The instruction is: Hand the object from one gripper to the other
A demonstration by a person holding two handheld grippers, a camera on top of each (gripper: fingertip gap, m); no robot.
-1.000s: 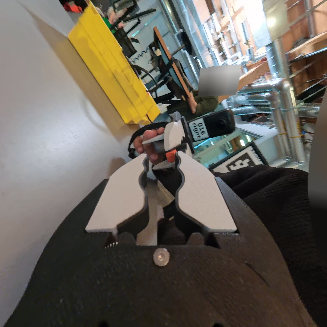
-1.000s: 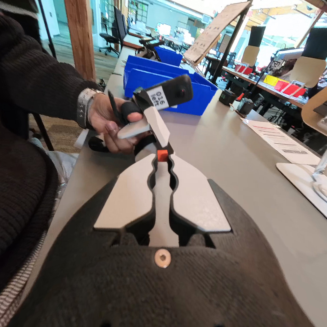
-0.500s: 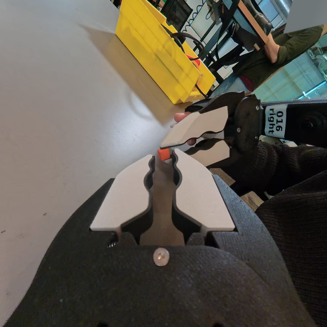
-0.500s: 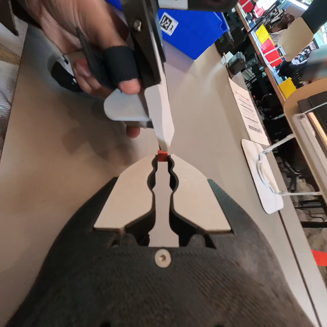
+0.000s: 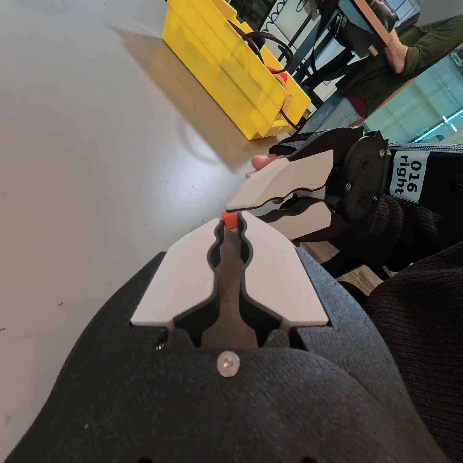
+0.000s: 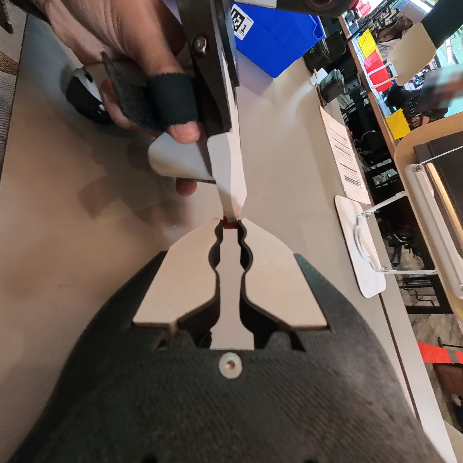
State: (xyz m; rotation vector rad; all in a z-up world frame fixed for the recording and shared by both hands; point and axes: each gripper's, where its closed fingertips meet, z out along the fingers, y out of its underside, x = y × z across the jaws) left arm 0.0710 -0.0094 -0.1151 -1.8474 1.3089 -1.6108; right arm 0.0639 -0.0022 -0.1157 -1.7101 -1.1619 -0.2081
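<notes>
While both tools are hovering above the grey table [image 5: 75, 175], I am keeping my left gripper [image 5: 230, 223] pinched on the small orange block [image 5: 230, 222] at its fingertips. My right gripper [image 6: 229, 224] is also closed on that block, as half a second ago. What differs: the two tools are sitting slightly closer, and the yellow bin [image 5: 225, 67] behind is looming larger.

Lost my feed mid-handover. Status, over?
Left gripper and right gripper both shut on the orange cube, fingertips crossed. Handover not yet released. Nothing in the way.
</notes>
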